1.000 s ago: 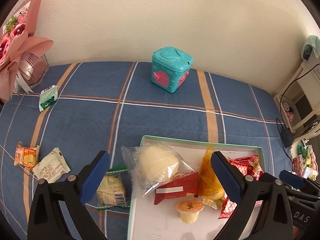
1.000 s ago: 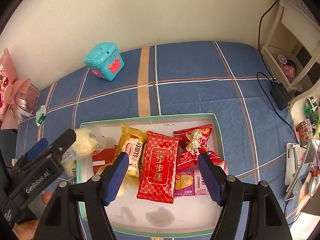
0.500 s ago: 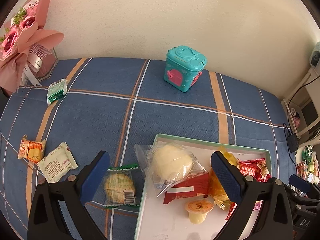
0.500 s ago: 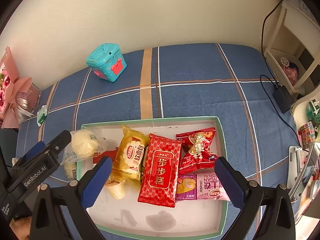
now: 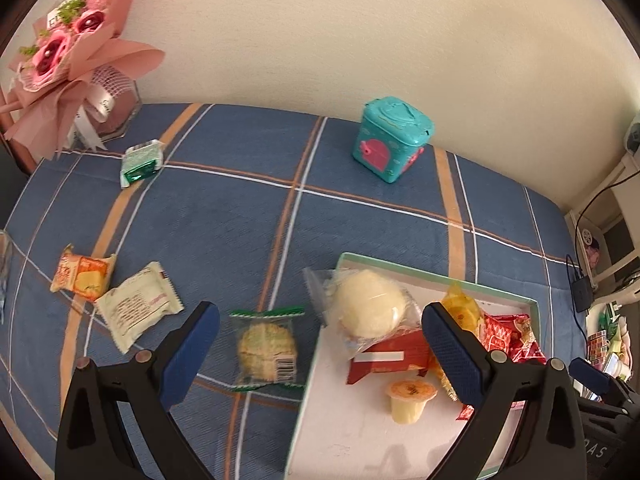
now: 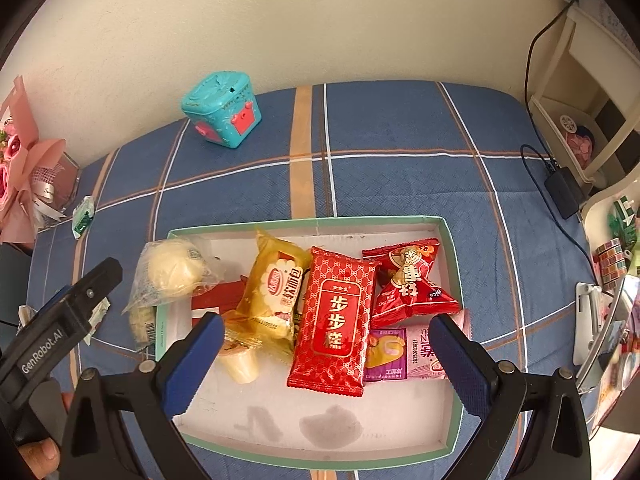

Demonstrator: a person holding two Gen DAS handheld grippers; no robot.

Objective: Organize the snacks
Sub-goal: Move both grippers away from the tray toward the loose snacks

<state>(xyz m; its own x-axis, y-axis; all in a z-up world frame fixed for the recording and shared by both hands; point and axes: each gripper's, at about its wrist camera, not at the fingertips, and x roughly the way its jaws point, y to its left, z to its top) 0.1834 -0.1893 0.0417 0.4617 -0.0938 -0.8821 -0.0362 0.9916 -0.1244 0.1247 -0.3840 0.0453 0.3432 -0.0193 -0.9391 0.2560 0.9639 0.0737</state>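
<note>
A white tray with a green rim (image 6: pixel 448 240) (image 5: pixel 432 278) holds several snacks: a big red packet (image 6: pixel 334 320), a yellow packet (image 6: pixel 276 284), a red candy bag (image 6: pixel 408 280), a pink packet (image 6: pixel 404 354), a jelly cup (image 6: pixel 240 362) (image 5: pixel 408 398) and a bagged round bun (image 6: pixel 170 268) (image 5: pixel 368 308) on its left rim. My right gripper (image 6: pixel 326 360) hangs open above the tray, nothing between its fingers. My left gripper (image 5: pixel 320 356) is open over the tray's left edge, above a green-edged cookie packet (image 5: pixel 266 346) on the cloth.
On the blue plaid cloth lie a white packet (image 5: pixel 136 306), an orange packet (image 5: pixel 82 272) and a green packet (image 5: pixel 140 162). A teal toy box (image 5: pixel 390 138) stands by the wall, a pink bouquet (image 5: pixel 68 68) at the far left. Shelves and cables (image 6: pixel 560 176) crowd the right.
My right gripper's jaws have spread wide over the red packet. The left gripper has shifted left, so the cookie packet now lies fully between its fingers.
</note>
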